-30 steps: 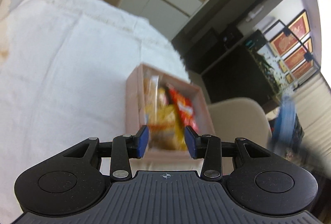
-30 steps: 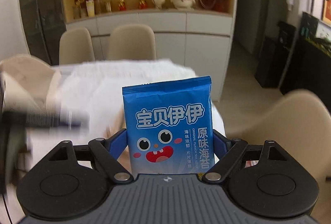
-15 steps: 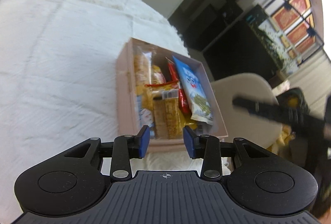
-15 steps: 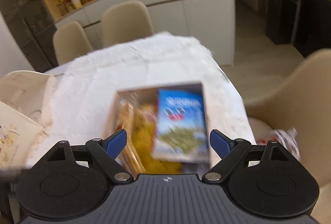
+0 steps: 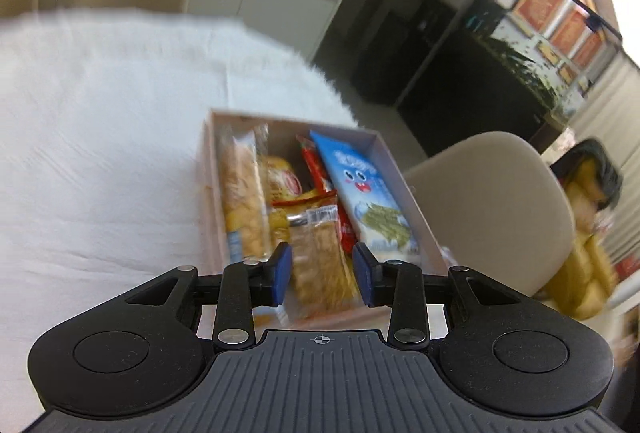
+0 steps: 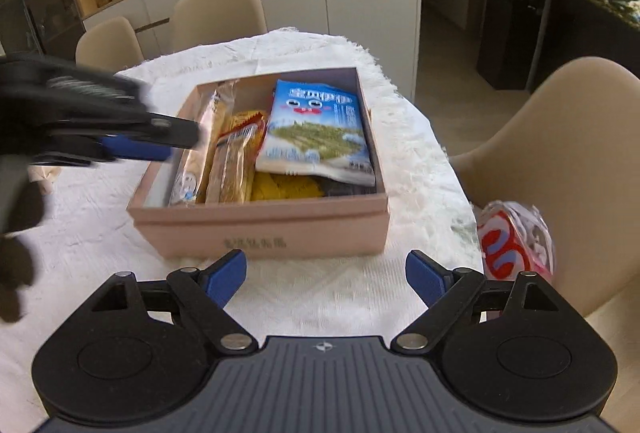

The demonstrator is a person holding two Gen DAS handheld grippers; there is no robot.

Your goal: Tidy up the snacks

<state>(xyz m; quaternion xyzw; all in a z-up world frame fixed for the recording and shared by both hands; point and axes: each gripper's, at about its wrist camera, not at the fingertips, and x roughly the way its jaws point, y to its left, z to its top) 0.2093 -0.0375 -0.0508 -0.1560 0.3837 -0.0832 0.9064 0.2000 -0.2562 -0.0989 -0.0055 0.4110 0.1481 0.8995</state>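
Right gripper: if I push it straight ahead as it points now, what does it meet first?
Probably the near wall of the pink box, straight ahead of the open right gripper; only white tablecloth lies between. Depth is uncertain.

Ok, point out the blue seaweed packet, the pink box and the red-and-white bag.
blue seaweed packet (image 6: 316, 129): right wrist view, middle of its face.
pink box (image 6: 260, 233): right wrist view, near outer wall.
red-and-white bag (image 6: 514, 239): right wrist view, middle of its printed side.
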